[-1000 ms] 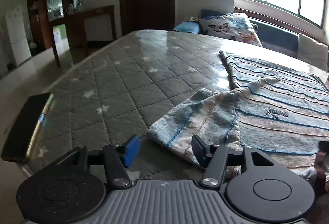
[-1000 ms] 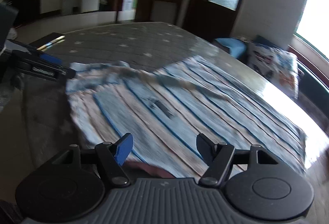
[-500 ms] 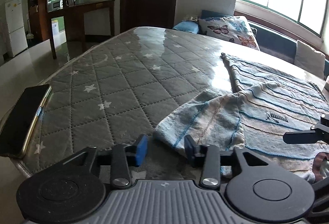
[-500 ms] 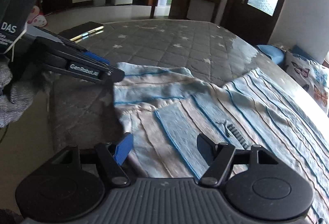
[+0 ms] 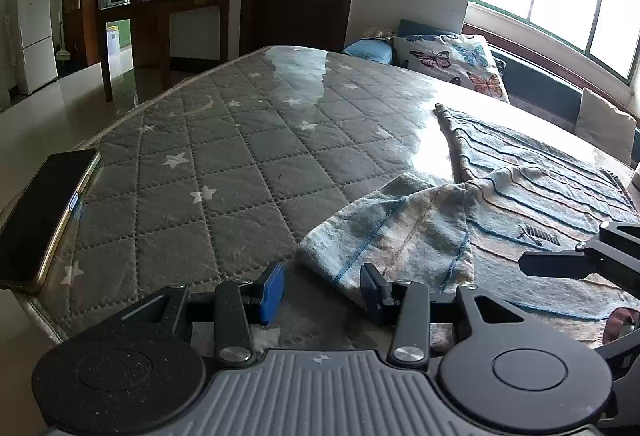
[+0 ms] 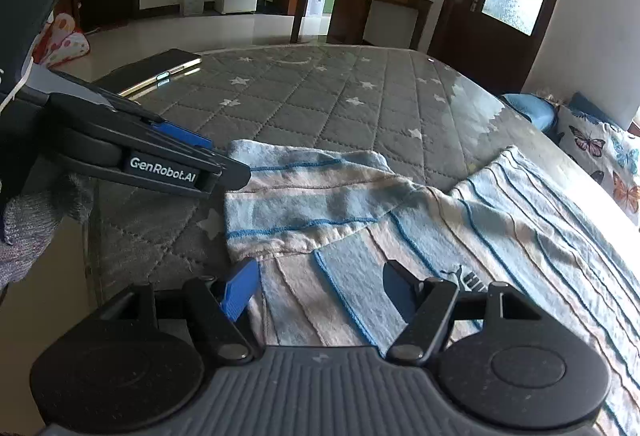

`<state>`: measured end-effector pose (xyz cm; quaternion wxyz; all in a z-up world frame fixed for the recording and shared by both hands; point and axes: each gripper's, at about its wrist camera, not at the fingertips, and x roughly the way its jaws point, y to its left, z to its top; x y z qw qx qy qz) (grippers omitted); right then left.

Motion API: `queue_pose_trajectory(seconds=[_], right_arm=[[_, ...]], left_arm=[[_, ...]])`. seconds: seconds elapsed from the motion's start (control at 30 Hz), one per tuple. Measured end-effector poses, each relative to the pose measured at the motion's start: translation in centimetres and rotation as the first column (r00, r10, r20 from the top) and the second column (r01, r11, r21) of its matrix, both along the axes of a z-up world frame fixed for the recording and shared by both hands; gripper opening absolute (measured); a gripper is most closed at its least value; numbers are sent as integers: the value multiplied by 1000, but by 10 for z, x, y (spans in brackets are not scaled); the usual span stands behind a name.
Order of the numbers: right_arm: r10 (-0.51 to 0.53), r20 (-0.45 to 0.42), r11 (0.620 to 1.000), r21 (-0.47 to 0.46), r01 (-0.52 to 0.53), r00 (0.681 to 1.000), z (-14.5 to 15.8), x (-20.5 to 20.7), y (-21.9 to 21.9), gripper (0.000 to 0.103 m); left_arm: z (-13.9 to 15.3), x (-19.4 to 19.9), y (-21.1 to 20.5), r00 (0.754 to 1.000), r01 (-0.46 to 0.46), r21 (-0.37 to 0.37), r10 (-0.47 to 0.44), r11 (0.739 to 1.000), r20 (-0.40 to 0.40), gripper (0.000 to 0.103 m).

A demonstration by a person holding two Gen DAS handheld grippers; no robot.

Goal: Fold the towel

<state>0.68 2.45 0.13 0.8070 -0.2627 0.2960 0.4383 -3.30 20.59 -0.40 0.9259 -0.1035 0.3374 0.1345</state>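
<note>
A blue and beige striped towel lies on the grey quilted mattress, its near left corner folded over as a flap. My left gripper is open low over the mattress; the flap's tip lies just inside its right finger, and neither pad presses on it. In the right wrist view the same gripper reaches in from the left to the flap's edge. My right gripper is open over the towel's near part with cloth under the gap; its fingers also show at the right of the left wrist view.
A dark phone lies at the mattress's near left corner, also seen as the phone beyond the left gripper. A butterfly pillow sits past the far edge. A hand in a grey knit glove holds the left gripper.
The right gripper has slid left across the towel toward the left gripper and now shows in the left wrist view. The left gripper's jaws have narrowed a little and it has stayed put.
</note>
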Motion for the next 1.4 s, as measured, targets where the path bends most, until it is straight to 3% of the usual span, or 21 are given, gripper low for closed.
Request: queue_pose_trajectory(seconds=[0.07, 0.13, 0.2, 0.3, 0.53, 0.83, 1.07, 1.3, 1.4], right_arm=[[-3, -12, 1000, 4, 3, 1000, 0, 2, -1, 71], [-7, -19, 1000, 6, 7, 1000, 0, 3, -1, 71], [-10, -20, 1000, 6, 11, 1000, -1, 3, 0, 71], [-15, -23, 1000, 9, 16, 1000, -1, 3, 0, 71], [-31, 0, 999, 26, 31, 1000, 12, 2, -12, 71], [-154, 66, 988, 37, 152, 986, 37, 18, -69, 71], [-273, 71, 962, 49, 270, 960, 45, 35, -113, 71], [-316, 38, 948, 59, 314, 948, 41, 39, -132, 71], [-311, 30, 949, 61, 309, 950, 39, 39, -132, 71]], left_arm=[[-1, 2, -1, 1000, 1, 8, -1, 1000, 1, 43], [-1, 3, -2, 1000, 7, 14, -7, 1000, 6, 35], [-1, 4, -3, 1000, 15, 10, -15, 1000, 16, 14], [3, 4, -2, 999, 19, -17, -18, 1000, 44, 3], [31, -3, -26, 982, 103, 22, -105, 994, 155, 2], [46, -5, -73, 921, 308, 69, -316, 949, 226, 2], [38, -5, -110, 851, 470, 94, -479, 878, 215, 2], [14, 2, -125, 800, 590, 68, -594, 805, 90, 4], [13, -4, -125, 785, 611, 72, -615, 788, 72, 5]])
